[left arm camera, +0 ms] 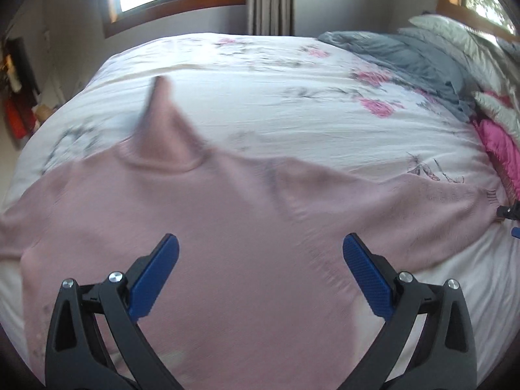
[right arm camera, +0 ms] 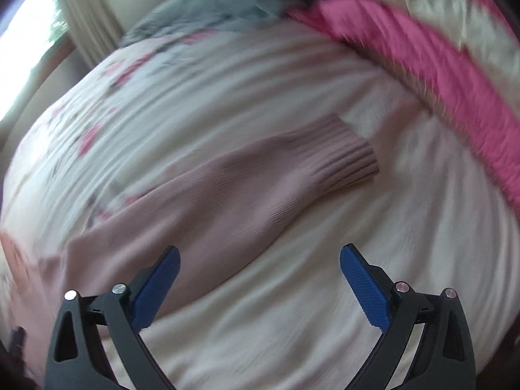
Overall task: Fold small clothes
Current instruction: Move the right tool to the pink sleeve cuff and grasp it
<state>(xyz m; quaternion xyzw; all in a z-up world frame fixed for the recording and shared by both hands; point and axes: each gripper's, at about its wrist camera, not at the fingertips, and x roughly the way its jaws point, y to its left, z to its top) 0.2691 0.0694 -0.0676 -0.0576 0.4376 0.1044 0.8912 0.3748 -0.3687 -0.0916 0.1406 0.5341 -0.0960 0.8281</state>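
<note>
My right gripper [right arm camera: 260,279] hung with jaws apart, empty, above the pink sweater's [left arm camera: 211,227] sleeve [right arm camera: 260,191], which ran forward and rightward to its ribbed cuff [right arm camera: 344,159]. My left gripper [left arm camera: 260,266], likewise apart, hovered over the body, flat on the bed [left arm camera: 260,74].

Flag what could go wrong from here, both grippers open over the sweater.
1. Both views are motion-blurred; a grasp by the right gripper could miss the ribbed cuff and pinch the floral bed cover instead.
2. The pink sweater has a raised peak near the neckline; folding over it may trap a lump.
3. The left gripper hangs mid-body, not over an edge.
</note>
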